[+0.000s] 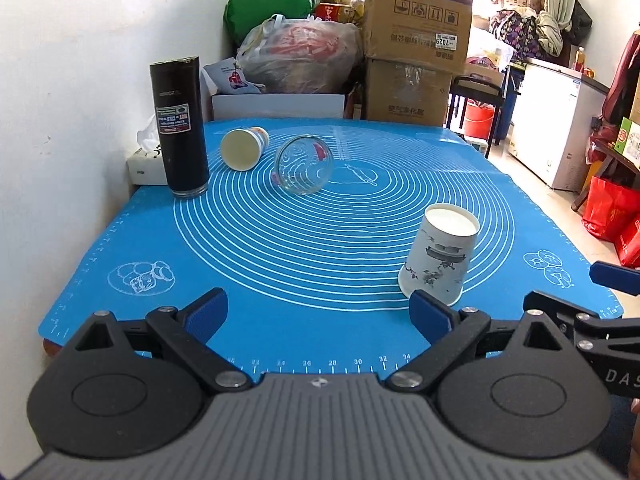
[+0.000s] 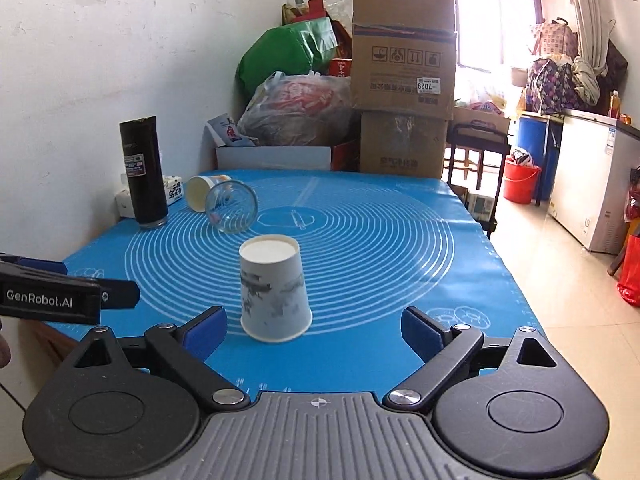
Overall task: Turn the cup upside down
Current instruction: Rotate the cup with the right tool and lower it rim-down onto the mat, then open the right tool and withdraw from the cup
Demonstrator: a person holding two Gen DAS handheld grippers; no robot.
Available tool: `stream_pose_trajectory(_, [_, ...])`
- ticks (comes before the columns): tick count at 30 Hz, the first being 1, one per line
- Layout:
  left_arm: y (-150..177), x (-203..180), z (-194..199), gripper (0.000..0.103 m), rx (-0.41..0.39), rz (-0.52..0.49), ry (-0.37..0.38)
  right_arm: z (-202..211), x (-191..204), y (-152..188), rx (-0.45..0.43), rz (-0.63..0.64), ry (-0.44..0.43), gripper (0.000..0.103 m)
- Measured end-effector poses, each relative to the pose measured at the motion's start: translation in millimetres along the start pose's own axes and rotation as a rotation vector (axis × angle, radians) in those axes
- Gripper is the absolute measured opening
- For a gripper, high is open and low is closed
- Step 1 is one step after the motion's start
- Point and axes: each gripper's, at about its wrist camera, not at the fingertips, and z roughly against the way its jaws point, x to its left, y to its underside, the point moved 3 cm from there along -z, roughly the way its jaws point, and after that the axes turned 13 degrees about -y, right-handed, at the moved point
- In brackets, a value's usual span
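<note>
Paper cup (image 2: 276, 288) inverted on the counter (image 2: 460, 280).
We find left tongs (image 1: 320, 316) and right tongs (image 2: 314, 330) both spread, gripping nothing, cup untouched between the right pair.

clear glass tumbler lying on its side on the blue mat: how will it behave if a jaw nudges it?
The clear glass tumbler lies on its side on the blue silicone mat, so a sideways nudge will probably roll it, likely in a curve if its wall tapers. Smooth glass may slip in a light grip. It looks rigid and breakable; the small paper cup lying close behind could get knocked.
</note>
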Motion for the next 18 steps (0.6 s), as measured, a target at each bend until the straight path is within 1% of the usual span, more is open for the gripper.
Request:
stream_pose_trajectory(5, [3.9,3.8,2.5,0.096,0.010,0.014,-0.006,6.8,3.1,2.4,0.023,0.006,-0.037,0.093])
stream_pose_trajectory(10, [8.4,6.6,4.1,0.096,0.017,0.015,-0.019,12.0,8.7,6.7,0.038,0.011,-0.068,0.092])
stream_pose_trajectory(18, [11.1,8.2,6.8,0.096,0.013,0.010,-0.031,15.4,11.3,6.5,0.030,0.011,-0.082,0.092])
